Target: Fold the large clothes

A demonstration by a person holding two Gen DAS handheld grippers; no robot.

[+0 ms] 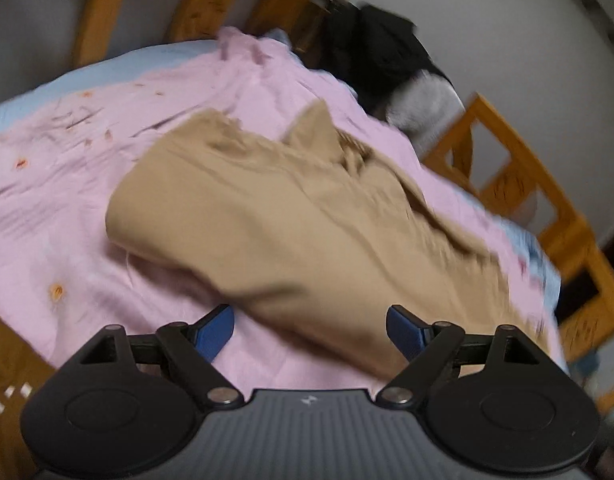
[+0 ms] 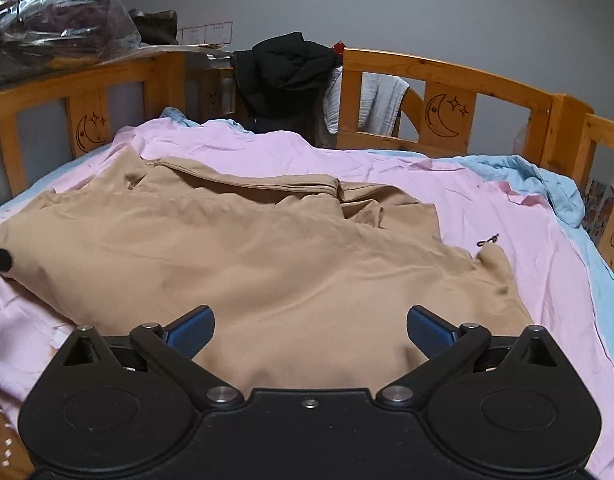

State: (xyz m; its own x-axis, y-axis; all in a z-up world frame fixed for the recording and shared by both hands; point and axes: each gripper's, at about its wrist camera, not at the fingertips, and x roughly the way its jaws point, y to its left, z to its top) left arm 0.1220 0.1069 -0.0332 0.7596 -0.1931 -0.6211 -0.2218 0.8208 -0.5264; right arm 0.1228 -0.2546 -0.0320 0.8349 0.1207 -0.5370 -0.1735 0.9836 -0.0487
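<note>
Two wide-spread grippers look over a bed whose wooden frame (image 2: pixel 447 68) has rails carved with moon-and-star shapes. A pink sheet (image 2: pixel 447 184) covers most of the mattress, with a light blue sheet (image 2: pixel 555 188) showing along the right and far edges. Spread across the pink sheet lies the tan garment (image 2: pixel 247 256), a large piece with loose folds and a long seamed edge running across its far side; it reaches from the left of the bed almost to the near edge in the right wrist view. In the left wrist view, blurred by motion, the same tan garment (image 1: pixel 299 220) runs diagonally over the pink sheet (image 1: pixel 67 184).

At the bed's far rail a black jacket (image 2: pixel 287 68) hangs in a heap, a pale grey towel (image 2: pixel 381 106) draped beside it. A clear plastic bag (image 2: pixel 55 24) of dark items sits beyond the left rail.

The right gripper (image 2: pixel 310 330) hangs over the garment's near edge, fingers apart and gripping nothing. The left gripper (image 1: pixel 310 330) is likewise released, its right finger over the tan cloth and its left finger over the pink sheet.
</note>
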